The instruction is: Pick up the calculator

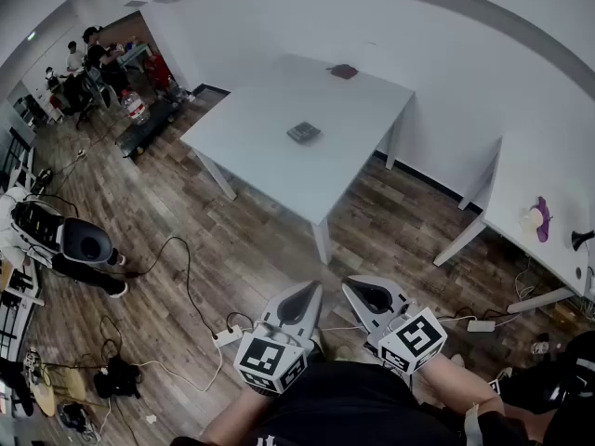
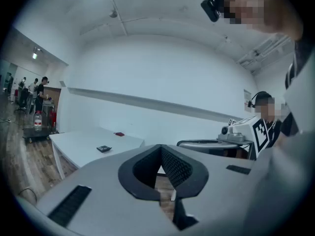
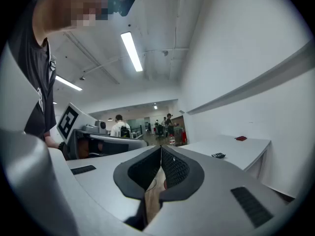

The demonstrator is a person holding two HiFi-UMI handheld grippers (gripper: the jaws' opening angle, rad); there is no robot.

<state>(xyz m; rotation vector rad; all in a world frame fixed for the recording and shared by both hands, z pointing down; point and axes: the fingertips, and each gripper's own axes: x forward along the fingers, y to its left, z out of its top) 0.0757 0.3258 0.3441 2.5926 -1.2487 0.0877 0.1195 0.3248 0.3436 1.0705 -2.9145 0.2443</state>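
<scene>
Left hand-held gripper (image 1: 307, 292): you hold it close to your body, jaws together, nothing between them.
Right hand-held gripper (image 1: 358, 288): just beside the left one, jaws also closed and empty.
Between you and the target: open brown wood-plank floor (image 1: 242, 240) with cables lying on it. Both tools are well apart from the counter.
Counter: a plain white rectangular table (image 1: 260, 151) with a smooth, mostly bare top.
Calculator: the small, flat, dark grey rectangular calculator (image 1: 303, 133) lies face up near the middle of that top, alone. A small red object (image 1: 344, 71) sits well apart at the far corner.
Likely weight: light. One gripper should be enough.
Likely stiffness: a rigid plastic shell that won't flex, though its keys give under pressure.
Slip risk: it lies low on a slick surface, so a nudge may push it along instead of lifting it.
Where to grip: open the jaws and close them across its two long side edges, low against the counter and clear of the keys.
</scene>
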